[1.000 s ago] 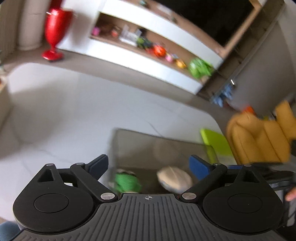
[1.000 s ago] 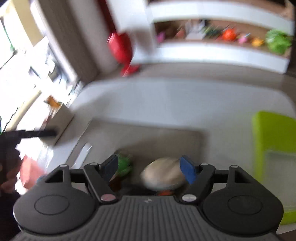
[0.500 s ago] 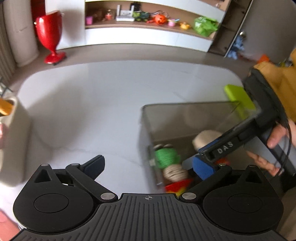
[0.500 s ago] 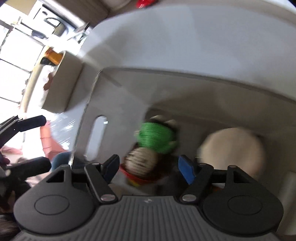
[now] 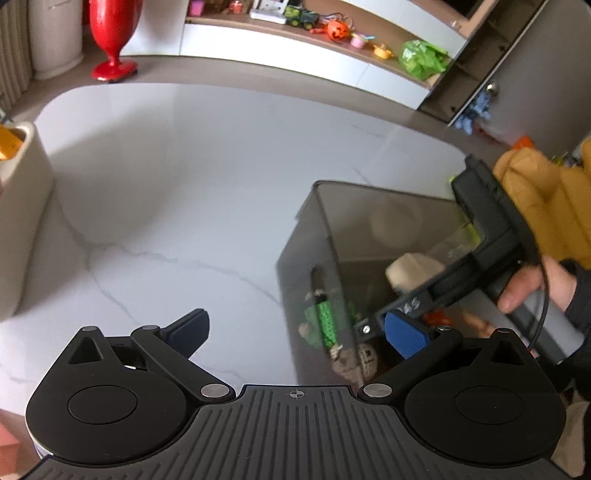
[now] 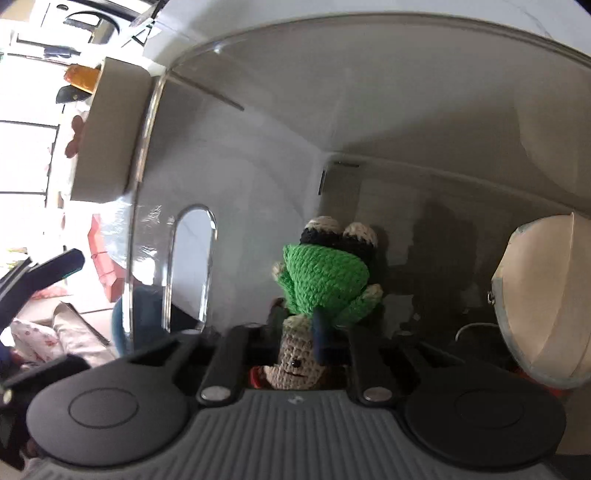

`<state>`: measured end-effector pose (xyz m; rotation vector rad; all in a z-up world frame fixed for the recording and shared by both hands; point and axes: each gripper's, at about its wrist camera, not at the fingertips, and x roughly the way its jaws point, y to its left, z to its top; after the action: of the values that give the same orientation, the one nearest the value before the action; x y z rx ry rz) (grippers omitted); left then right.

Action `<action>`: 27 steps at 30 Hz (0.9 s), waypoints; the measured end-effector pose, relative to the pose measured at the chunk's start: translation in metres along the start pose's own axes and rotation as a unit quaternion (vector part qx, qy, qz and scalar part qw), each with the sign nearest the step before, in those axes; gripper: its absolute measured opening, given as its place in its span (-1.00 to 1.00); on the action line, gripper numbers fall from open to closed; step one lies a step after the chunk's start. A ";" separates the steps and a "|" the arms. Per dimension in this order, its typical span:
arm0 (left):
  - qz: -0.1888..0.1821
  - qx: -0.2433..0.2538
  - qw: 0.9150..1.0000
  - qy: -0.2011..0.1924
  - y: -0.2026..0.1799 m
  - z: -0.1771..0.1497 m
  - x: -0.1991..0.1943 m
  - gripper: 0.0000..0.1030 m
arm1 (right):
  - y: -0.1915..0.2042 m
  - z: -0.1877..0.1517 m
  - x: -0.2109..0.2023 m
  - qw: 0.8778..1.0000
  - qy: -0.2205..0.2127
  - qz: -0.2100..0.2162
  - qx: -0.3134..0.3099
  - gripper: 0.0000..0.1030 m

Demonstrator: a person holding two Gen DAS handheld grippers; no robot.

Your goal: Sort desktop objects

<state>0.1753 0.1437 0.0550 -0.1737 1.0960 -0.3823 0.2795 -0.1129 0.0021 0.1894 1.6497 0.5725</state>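
Note:
A smoky clear plastic bin (image 5: 325, 221) stands on the white marble table (image 5: 184, 184). Inside it lies a crocheted doll with a green top (image 6: 325, 280) and a beige face, also in the left wrist view (image 5: 325, 321), and a beige round pouch (image 6: 543, 306). My right gripper (image 6: 310, 332) is down inside the bin, its fingers shut on the doll's neck. It shows in the left wrist view (image 5: 406, 314), reaching in from the right. My left gripper (image 5: 303, 336) is open and empty, just left of the bin above the table.
A beige cup (image 5: 18, 221) holding an orange thing stands at the table's left edge. A red vase (image 5: 112, 37) and a shelf of toys (image 5: 332, 29) are beyond the table. A lime green box (image 5: 465, 229) sits behind the bin.
My right gripper dropped into the bin and shut on the crocheted doll. My left gripper pulled back a little, leftwards, staying open.

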 end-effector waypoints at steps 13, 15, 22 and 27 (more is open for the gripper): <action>-0.040 -0.019 0.999 0.002 -0.022 0.004 0.004 1.00 | -0.011 -0.048 -0.057 0.990 -0.027 -0.125 -0.064 0.49; -0.044 -0.028 0.999 -0.005 -0.031 0.000 0.004 1.00 | -0.012 -0.047 -0.041 0.990 -0.013 -0.127 -0.065 0.48; 0.017 -0.055 0.998 -0.040 -0.058 -0.011 0.007 1.00 | -0.015 -0.053 -0.022 0.985 -0.044 -0.140 -0.093 0.18; 0.018 -0.045 0.999 -0.022 -0.077 0.001 0.021 1.00 | -0.026 -0.046 -0.021 0.993 -0.006 -0.090 -0.071 0.31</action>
<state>0.1681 0.0643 0.0635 -0.2399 1.0715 -0.2958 0.2437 -0.1569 0.0111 -0.0589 1.5895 0.5470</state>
